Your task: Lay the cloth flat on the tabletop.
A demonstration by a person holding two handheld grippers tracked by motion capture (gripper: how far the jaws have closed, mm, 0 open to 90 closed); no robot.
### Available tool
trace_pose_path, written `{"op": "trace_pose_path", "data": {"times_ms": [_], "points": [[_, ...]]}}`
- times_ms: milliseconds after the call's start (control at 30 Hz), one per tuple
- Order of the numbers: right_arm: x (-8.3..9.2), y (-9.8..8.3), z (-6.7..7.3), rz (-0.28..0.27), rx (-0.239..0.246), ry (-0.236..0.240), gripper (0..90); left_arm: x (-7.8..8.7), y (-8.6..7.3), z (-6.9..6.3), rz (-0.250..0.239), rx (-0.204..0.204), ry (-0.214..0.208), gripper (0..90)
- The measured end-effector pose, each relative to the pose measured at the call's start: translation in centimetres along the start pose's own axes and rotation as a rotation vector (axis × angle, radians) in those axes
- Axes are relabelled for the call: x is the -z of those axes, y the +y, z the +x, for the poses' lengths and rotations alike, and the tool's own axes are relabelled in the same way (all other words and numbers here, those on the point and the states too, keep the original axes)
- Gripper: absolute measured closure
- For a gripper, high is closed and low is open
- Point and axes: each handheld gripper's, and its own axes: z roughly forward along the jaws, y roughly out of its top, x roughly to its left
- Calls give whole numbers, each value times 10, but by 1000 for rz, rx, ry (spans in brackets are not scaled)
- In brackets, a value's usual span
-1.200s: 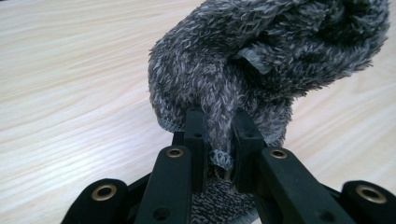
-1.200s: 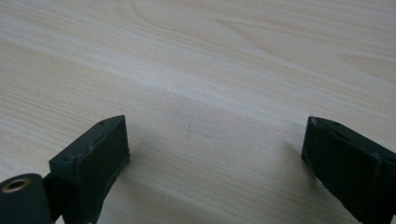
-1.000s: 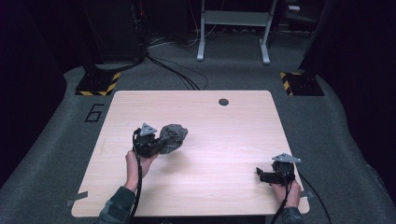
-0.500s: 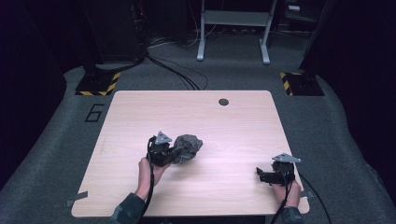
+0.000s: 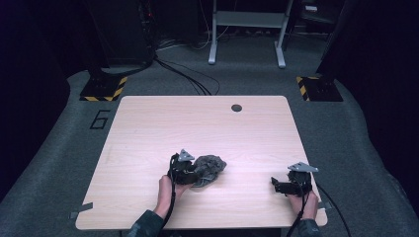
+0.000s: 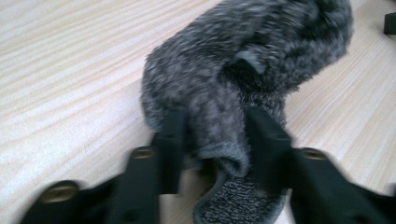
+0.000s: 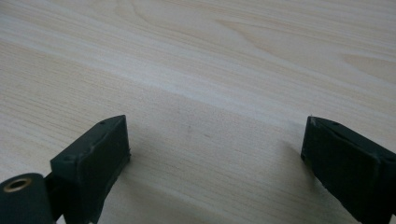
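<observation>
Grey fuzzy cloth (image 6: pixel 243 70) bunched on table (image 5: pixel 148 128) between just-opening left gripper (image 6: pixel 215 135) jaws, perhaps still touching; right gripper (image 7: pixel 215 144) spread wide; floor "6" (image 5: pixel 100 119).

In the left gripper view the grey cloth (image 6: pixel 243 84) is blurred, its top and lower fold cut off by the edges. Whether the left gripper (image 6: pixel 212 140) presses it is unclear. The right gripper (image 7: pixel 215 154) shows only cropped jaw tips.
</observation>
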Motion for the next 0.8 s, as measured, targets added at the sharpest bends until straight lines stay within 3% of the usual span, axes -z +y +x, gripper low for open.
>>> {"op": "trace_pose_path", "data": {"times_ms": [67, 200, 367, 400, 567, 667, 800], "points": [[0, 0, 0, 0, -1, 0, 72, 2, -1, 0, -9, 7, 4, 389], [0, 1, 0, 4, 0, -3, 73, 12, -3, 1, -26, 6, -4, 288], [2, 3, 2, 10, -12, 23, 93, 24, -12, 2, -31, 19, -4, 245], [4, 6, 7, 0, -18, 35, 94, 25, -14, 3, -32, 20, 1, 239], [14, 25, 35, -33, 62, 84, 111, 28, -25, 3, -18, 36, 4, 238], [18, 36, 60, -37, 140, 118, 132, 27, -30, 1, -17, 46, 7, 247], [22, 51, 100, -52, 219, 201, 158, 27, -36, -7, 6, 13, 10, 271]]}}
